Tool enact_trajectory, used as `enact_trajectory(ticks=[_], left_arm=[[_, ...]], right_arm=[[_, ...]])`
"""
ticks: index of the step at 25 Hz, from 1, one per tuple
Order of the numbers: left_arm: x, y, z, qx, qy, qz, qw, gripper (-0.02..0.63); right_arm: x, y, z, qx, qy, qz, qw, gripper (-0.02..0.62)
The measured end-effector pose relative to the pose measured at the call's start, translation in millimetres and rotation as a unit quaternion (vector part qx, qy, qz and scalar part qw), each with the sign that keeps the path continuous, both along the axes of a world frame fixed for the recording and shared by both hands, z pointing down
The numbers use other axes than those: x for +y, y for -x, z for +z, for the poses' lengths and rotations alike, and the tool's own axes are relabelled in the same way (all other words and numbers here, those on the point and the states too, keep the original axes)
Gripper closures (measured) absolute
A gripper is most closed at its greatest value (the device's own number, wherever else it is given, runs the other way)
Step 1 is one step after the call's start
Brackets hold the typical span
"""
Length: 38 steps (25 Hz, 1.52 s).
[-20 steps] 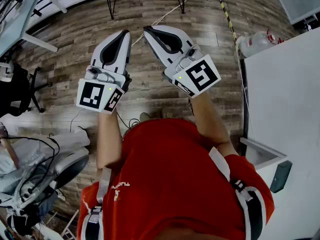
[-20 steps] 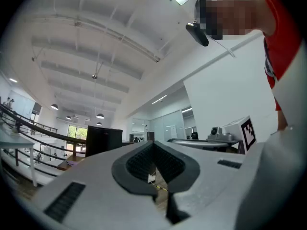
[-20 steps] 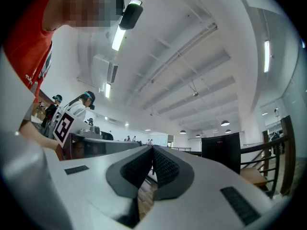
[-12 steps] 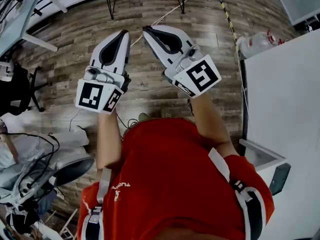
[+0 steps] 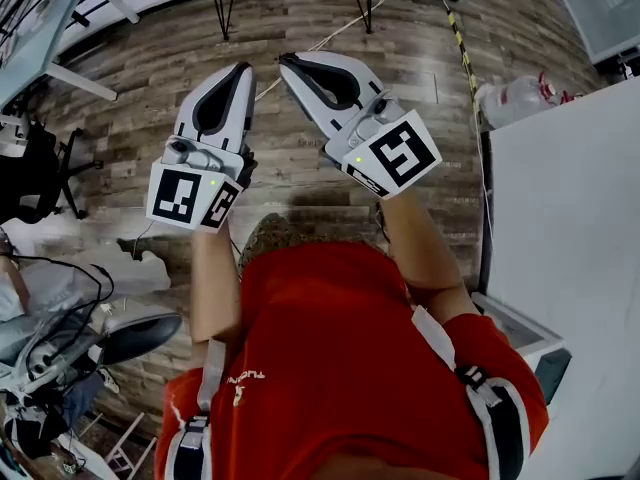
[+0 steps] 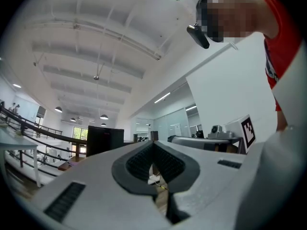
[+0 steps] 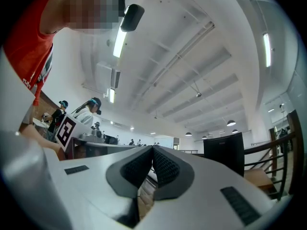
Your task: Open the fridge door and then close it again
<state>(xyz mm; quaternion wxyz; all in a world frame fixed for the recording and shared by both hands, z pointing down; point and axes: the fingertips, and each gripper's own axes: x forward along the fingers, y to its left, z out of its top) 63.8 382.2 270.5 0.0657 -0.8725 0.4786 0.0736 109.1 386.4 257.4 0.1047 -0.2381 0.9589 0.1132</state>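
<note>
Jaws shut and empty on left hand-held gripper [image 5: 244, 68] and right hand-held gripper [image 5: 285, 61], held over wood floor [image 5: 130, 98]. No sure fridge in view; perhaps the white box [image 5: 560, 198] at floor's right edge. Turn there and open jaws before reaching in.

Tall white fridge [image 5: 570, 218] at right, whether open unclear
</note>
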Motion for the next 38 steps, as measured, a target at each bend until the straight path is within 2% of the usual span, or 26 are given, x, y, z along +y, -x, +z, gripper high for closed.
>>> enact_trajectory(ticks=[4,12,14,19,25,31,38], left_arm=[[-43.6,-13.3,16.8,-0.006,0.003,-0.009,0.9999,0.597],[-101.1,3.8,22.8,-0.006,0.001,-0.011,0.9999,0.597],[-122.5,17.5,21.7,-0.001,0.0,-0.008,1.0,0.597],[-180.5,92.7,5.9,0.013,-0.001,0.006,0.9999,0.597],[-242.5,98.2,6.5,0.006,-0.009,0.02,0.9997,0.597],[-296.7,130.0,7.0,0.011,-0.013,0.044,0.9989,0.597],[-349.2,154.5,9.3,0.02,-0.008,0.062,0.9978,0.597]], right_arm=[[-45.1,-15.8,18.9,-0.009,0.005,-0.006,1.0,0.571],[-101.5,-0.5,22.1,-0.01,0.001,-0.008,1.0,0.571],[-122.2,13.1,20.7,-0.006,0.0,-0.006,1.0,0.571],[-180.1,89.0,2.2,0.009,0.0,0.008,1.0,0.571],[-243.6,96.2,-1.4,0.009,-0.011,0.02,1.0,0.571],[-299.2,133.8,-4.6,0.019,-0.021,0.035,0.999,0.571],[-350.7,159.3,-1.9,0.032,-0.019,0.05,0.998,0.571]])
